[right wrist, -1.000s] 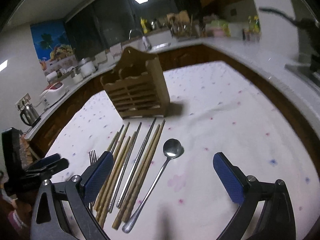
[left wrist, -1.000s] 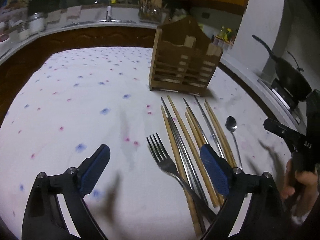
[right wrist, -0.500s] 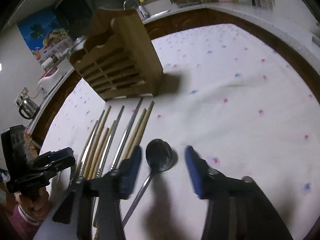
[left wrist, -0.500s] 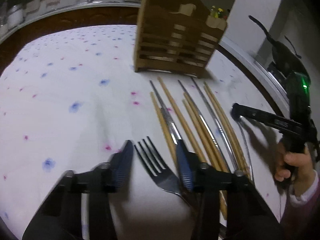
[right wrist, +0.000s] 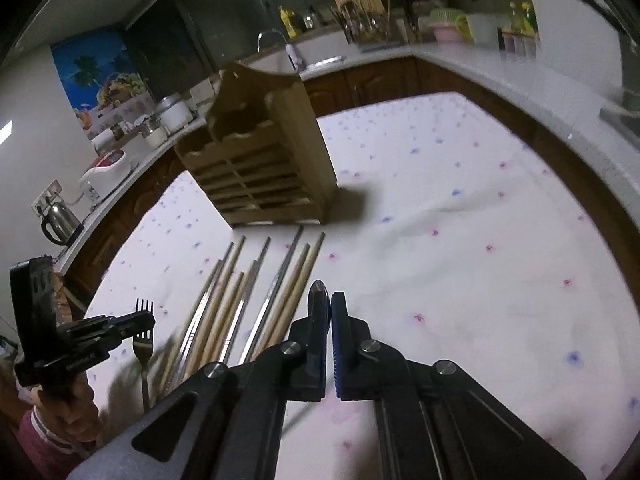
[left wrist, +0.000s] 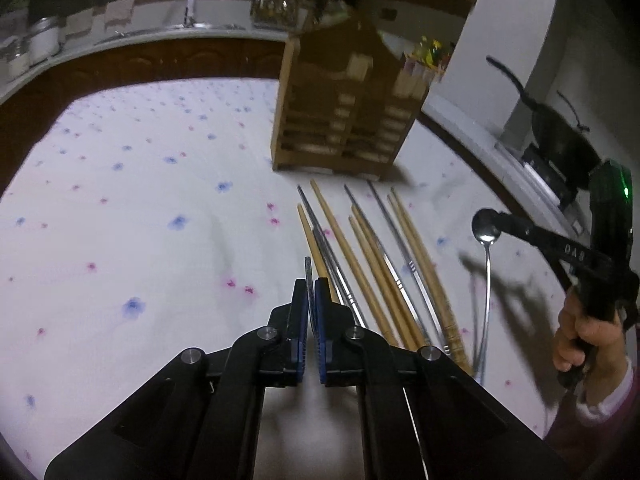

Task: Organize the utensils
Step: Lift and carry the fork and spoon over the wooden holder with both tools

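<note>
My left gripper is shut on the fork, seen edge-on between the blue pads; the fork's tines also show in the right wrist view, lifted off the cloth. My right gripper is shut on the spoon; the spoon's bowl and hanging handle also show in the left wrist view, raised above the cloth. Several wooden and metal chopsticks lie side by side on the floral tablecloth. The wooden utensil holder stands upright behind them.
A kitchen counter with a sink, jars and a utensil rack runs behind the table. A black pan sits on a stove at the right. A kettle and a rice cooker stand on the left counter.
Both grippers closed from open: the left one on the fork, the right one on the spoon. Both utensils have been lifted off the cloth.
</note>
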Demonstrator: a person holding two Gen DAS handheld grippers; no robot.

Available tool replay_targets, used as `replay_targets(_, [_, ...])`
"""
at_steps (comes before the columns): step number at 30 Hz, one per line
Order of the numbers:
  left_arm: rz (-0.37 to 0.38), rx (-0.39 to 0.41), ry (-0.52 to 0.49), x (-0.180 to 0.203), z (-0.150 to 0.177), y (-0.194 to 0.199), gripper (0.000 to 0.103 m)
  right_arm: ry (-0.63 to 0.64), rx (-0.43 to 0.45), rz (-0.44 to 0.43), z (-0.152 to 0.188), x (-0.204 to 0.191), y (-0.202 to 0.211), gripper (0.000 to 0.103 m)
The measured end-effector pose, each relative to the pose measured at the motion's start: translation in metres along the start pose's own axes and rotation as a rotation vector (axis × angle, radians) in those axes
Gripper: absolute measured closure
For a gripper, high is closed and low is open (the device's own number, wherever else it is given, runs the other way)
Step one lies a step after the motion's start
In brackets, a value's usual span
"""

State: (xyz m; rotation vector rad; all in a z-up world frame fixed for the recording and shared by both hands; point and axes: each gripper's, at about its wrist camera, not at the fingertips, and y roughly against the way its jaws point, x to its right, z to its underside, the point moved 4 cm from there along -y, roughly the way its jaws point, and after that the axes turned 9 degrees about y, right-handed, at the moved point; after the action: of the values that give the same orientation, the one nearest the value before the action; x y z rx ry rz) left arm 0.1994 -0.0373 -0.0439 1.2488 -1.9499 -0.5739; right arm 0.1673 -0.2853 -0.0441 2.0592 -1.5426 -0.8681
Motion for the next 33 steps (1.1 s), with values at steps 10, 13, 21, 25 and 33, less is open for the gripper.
replay_targets(10, [-0.026,0.172,0.007,0.009,-0.023,0.066,0.101,0.069,0.149,0.053,-0.020,-0.027,0.054,0.100])
replay_targets(13, [-0.036,0.208,0.022,0.008,-0.032,0.077,0.101,0.101,0.199,0.076,-0.031,-0.035,0.068,0.100])
replay_targets(21, [-0.081,0.296,0.038,0.010,-0.055,0.093,0.101,0.161,0.278,0.136,-0.052,-0.043,0.079,0.100])
replay_targets(25, [-0.097,0.311,0.036,0.012,-0.061,0.093,0.101,0.175,0.292,0.151,-0.056,-0.045,0.076,0.100])
replay_targets(33, [-0.100,0.331,0.049,0.013,-0.082,0.088,0.101,0.188,0.332,0.177,-0.072,-0.041,0.067,0.100])
